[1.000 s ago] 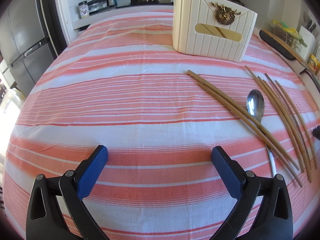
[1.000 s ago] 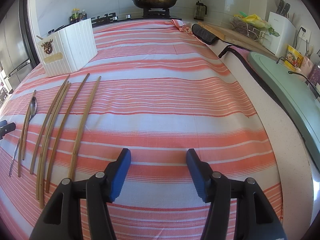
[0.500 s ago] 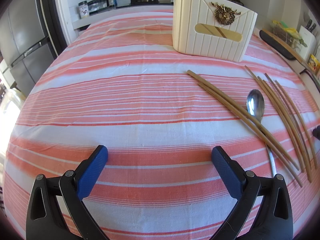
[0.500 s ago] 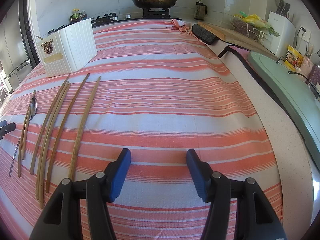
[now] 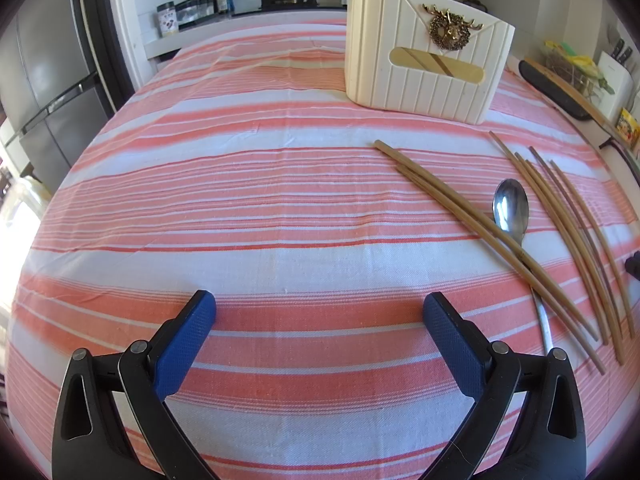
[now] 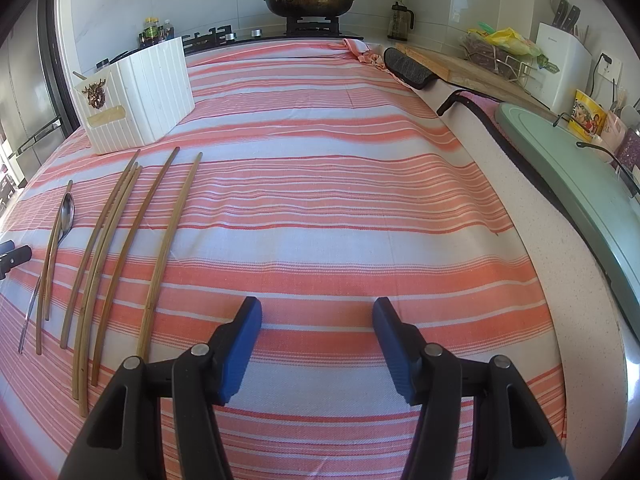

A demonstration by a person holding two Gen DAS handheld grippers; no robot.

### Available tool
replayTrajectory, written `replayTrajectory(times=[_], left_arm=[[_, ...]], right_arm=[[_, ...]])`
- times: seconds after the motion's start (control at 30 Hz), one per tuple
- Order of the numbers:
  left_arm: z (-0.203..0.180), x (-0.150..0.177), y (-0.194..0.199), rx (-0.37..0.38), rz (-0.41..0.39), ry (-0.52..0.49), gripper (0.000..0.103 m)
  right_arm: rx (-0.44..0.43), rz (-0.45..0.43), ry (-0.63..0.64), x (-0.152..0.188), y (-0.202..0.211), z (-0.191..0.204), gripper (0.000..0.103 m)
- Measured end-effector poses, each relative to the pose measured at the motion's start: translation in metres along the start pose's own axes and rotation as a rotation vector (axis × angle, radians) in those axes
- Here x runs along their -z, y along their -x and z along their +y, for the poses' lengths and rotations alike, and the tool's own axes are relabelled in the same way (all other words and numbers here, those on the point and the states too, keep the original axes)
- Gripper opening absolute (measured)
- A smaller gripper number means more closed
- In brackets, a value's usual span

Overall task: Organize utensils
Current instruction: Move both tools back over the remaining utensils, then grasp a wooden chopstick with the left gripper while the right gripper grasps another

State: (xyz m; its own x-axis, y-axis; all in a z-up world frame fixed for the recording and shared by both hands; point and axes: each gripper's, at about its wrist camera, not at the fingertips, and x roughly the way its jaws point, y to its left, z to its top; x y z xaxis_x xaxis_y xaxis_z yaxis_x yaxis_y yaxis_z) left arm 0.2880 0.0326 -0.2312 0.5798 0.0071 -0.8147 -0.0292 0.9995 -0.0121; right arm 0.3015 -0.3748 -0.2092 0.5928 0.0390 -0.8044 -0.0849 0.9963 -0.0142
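Observation:
Several wooden chopsticks (image 5: 472, 220) (image 6: 120, 252) and a metal spoon (image 5: 511, 210) (image 6: 66, 214) lie on the striped cloth (image 5: 240, 200). A cream utensil holder (image 5: 424, 52) (image 6: 136, 92) with a brass deer ornament stands behind them. My left gripper (image 5: 320, 316) is open and empty, left of the utensils and low over the cloth. My right gripper (image 6: 316, 320) is open and empty, right of the chopsticks. A tip of the left gripper shows at the left edge of the right wrist view (image 6: 14, 258).
A fridge (image 5: 44, 72) stands at the left. A stove with a lidded pan (image 6: 310, 0) is at the back. A green tray (image 6: 580, 168), a wooden board (image 6: 460, 68), a knife block (image 6: 562, 64) and a black mitt (image 6: 408, 68) line the right counter.

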Motion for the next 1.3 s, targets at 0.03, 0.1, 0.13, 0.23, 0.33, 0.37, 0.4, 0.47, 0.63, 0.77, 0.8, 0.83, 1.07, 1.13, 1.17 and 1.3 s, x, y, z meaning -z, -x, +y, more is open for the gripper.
replayTrajectory(times=[0.03,0.1,0.13,0.23,0.33,0.37,0.4,0.47,0.63,0.77,0.8,0.83,1.07,1.13,1.17,1.3], left_arm=[[0.0,0.0,0.0,0.0,0.0,0.0,0.103],[0.0,0.0,0.0,0.0,0.0,0.0,0.103],[0.0,0.0,0.0,0.0,0.0,0.0,0.103],[0.0,0.0,0.0,0.002,0.0,0.002,0.103],[0.0,-0.001,0.003,0.004,0.001,0.015,0.102],[0.001,-0.001,0.005,0.012,0.004,0.035,0.102],[0.003,-0.002,0.008,0.027,0.004,0.061,0.102],[0.005,-0.004,0.015,0.067,-0.001,0.118,0.102],[-0.009,-0.018,0.028,0.137,-0.013,0.179,0.102],[-0.033,-0.023,0.02,0.139,0.017,0.178,0.102],[-0.04,-0.023,0.017,0.129,0.026,0.168,0.102],[-0.047,-0.023,0.013,0.116,0.032,0.158,0.102],[-0.068,-0.02,-0.006,0.004,0.034,0.138,0.103],[-0.071,-0.019,-0.008,-0.044,0.053,0.136,0.102],[-0.076,-0.018,-0.008,-0.071,0.058,0.112,0.102],[-0.075,-0.014,-0.004,-0.064,0.068,0.103,0.102]], right_arm=[[0.0,0.0,0.0,0.0,0.0,0.0,0.059],[0.0,0.0,0.0,0.0,0.0,0.0,0.059],[0.0,0.0,0.0,0.0,0.0,0.0,0.059],[0.0,0.0,0.0,0.0,0.0,0.0,0.059],[0.0,0.0,0.0,0.0,0.0,0.0,0.059],[-0.001,0.0,0.0,0.0,0.0,0.0,0.059],[-0.001,0.0,0.0,0.0,0.0,0.0,0.059],[-0.001,0.0,0.0,0.0,0.0,0.0,0.059],[-0.001,0.0,-0.001,0.0,0.0,0.0,0.059],[0.0,0.0,0.0,0.0,0.0,0.0,0.059],[-0.001,0.0,-0.001,0.0,0.0,0.0,0.059],[-0.001,0.0,-0.001,0.0,0.0,0.0,0.059],[-0.001,0.0,-0.001,0.0,0.0,0.0,0.059],[-0.001,0.0,-0.001,0.0,0.0,-0.001,0.059],[-0.002,0.0,-0.001,0.0,0.0,-0.001,0.059],[-0.001,0.0,-0.001,0.0,0.0,-0.001,0.059]])
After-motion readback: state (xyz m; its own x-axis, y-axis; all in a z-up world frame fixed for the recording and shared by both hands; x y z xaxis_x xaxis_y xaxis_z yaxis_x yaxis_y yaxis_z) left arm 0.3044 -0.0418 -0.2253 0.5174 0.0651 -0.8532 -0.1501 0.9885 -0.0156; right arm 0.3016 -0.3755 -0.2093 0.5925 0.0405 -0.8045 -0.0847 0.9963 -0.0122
